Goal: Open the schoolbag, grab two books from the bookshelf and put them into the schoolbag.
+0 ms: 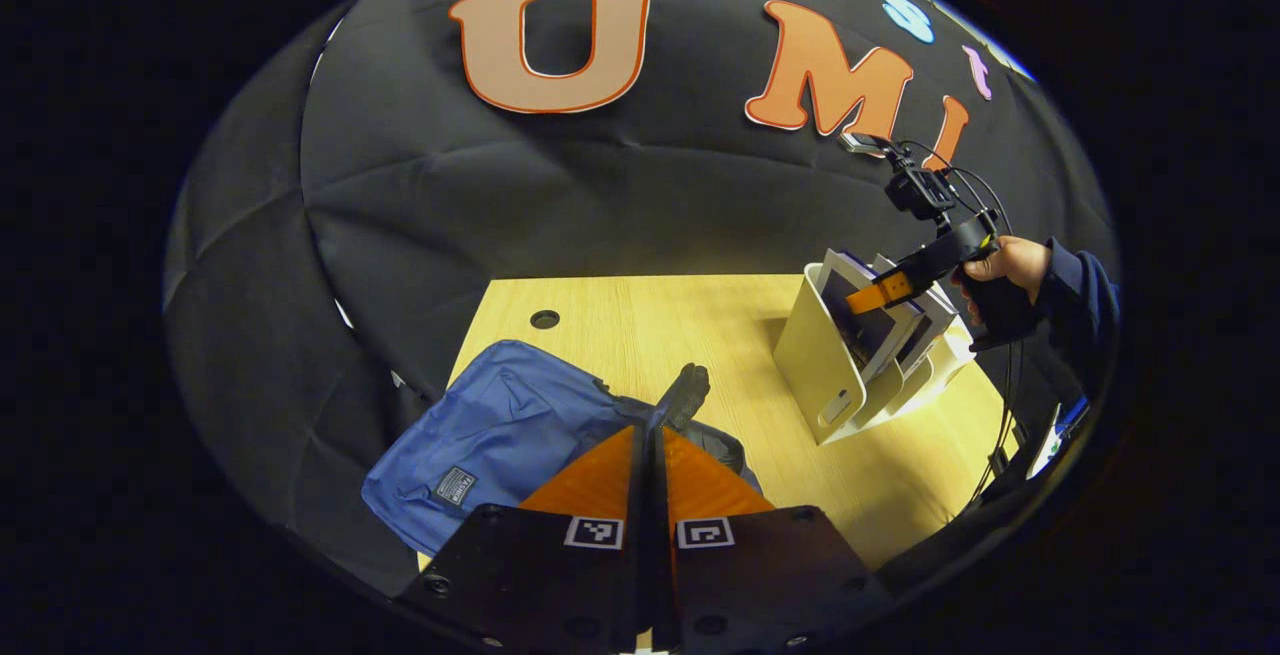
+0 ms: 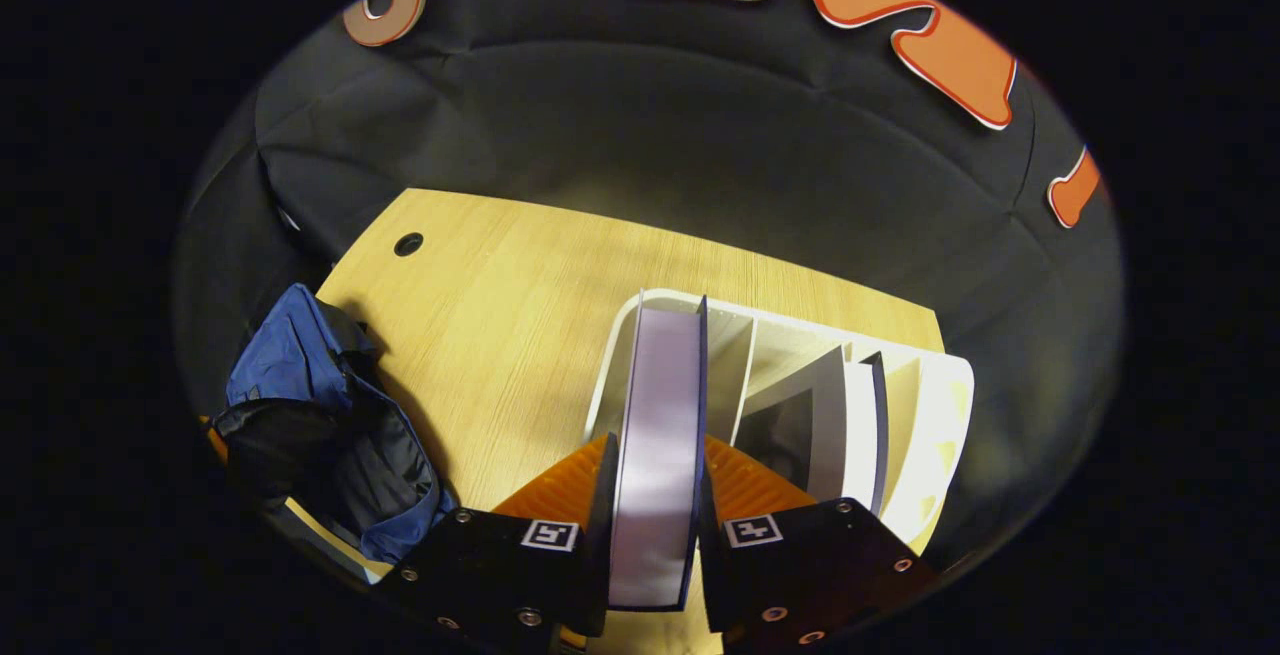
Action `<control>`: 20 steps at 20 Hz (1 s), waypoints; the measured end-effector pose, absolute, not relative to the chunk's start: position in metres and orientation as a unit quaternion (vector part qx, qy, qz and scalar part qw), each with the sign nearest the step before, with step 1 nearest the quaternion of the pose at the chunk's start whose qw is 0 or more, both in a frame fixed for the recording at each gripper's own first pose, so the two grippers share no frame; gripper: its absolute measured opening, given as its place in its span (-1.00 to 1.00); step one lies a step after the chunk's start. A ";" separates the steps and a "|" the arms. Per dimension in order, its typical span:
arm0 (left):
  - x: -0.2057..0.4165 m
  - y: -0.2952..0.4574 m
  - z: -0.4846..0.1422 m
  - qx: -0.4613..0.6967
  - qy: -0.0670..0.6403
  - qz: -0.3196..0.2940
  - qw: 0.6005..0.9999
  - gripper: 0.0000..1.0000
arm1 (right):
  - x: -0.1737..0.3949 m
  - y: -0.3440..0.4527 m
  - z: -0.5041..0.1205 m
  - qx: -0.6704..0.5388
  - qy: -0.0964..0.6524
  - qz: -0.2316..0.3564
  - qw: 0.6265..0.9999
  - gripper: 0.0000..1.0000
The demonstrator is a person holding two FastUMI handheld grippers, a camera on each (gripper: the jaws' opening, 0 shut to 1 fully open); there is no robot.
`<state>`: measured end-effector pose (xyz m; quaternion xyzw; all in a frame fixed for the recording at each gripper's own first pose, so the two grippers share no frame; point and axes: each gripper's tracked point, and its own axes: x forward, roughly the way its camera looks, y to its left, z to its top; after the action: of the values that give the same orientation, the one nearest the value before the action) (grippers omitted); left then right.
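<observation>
Inside the booth, the right gripper [image 2: 655, 480] is clamping a book [image 2: 660, 435] by its edge, both orange fingers [image 2: 560, 485] pressing against the covers as the volume is standing upright in the leftmost slot of a white bookshelf [image 2: 940, 435]. In the right gripper view, the book's pale page edge is facing the camera, its dark cover showing as a thin line along the right side. More books [image 2: 835, 425] are leaning in the slots to the right. The bookshelf is sitting on a light wooden table [image 2: 500, 335], toward its right side.

In the left gripper view, the same right gripper [image 1: 880, 293] is reaching down into the bookshelf [image 1: 815, 360] from the right, held by a hand [image 1: 1005, 270] in a dark blue sleeve [image 1: 1085, 290], cables trailing from it.

The left gripper [image 1: 650, 445] is hovering low at the near left of the table [image 1: 640, 325], its orange fingers [image 1: 600, 480] drawn together with barely a slit between them; a dark strap or pull [image 1: 685, 395] of the bag is rising just beyond the tips, and whether the jaws are pinching it is impossible to tell. The blue schoolbag [image 1: 500, 435] is lying flat on the table's near left corner, well apart from the bookshelf. In the right gripper view, the schoolbag [image 2: 300, 395] is showing a dark lining [image 2: 380, 475] where its top is gaping open.
</observation>
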<state>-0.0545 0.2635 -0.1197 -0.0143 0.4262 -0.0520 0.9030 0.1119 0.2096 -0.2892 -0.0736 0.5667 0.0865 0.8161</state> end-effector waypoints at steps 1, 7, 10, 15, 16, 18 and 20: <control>-0.055 0.263 -0.121 -0.018 0.427 -0.051 0.903 -0.89 | 0.110 0.209 -0.290 -0.072 0.573 0.086 0.812 -0.24; -0.056 0.265 -0.125 -0.024 0.429 -0.045 0.902 -0.89 | 0.103 0.204 -0.293 -0.053 0.602 0.085 0.792 -0.29; -0.057 0.265 -0.128 -0.028 0.429 -0.043 0.902 -0.89 | 0.103 0.204 -0.293 -0.042 0.609 0.086 0.788 -0.29; -0.062 0.266 -0.132 -0.024 0.435 -0.041 0.899 -0.89 | 0.104 0.202 -0.289 -0.030 0.616 0.090 0.782 -0.35; -0.062 0.266 -0.134 -0.018 0.436 -0.041 0.899 -0.89 | 0.104 0.202 -0.287 -0.026 0.616 0.090 0.782 -0.36; -0.063 0.265 -0.136 -0.009 0.439 -0.043 0.897 -0.90 | 0.100 0.196 -0.283 -0.030 0.613 0.097 0.783 -0.40; -0.063 0.259 -0.138 -0.007 0.443 -0.048 0.895 -0.89 | 0.095 0.195 -0.270 -0.024 0.608 0.102 0.787 -0.43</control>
<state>-0.0634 0.2586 -0.1381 -0.0075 0.4426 -0.0483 0.8954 0.0953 0.1950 -0.2702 -0.0243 0.6077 0.1021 0.7872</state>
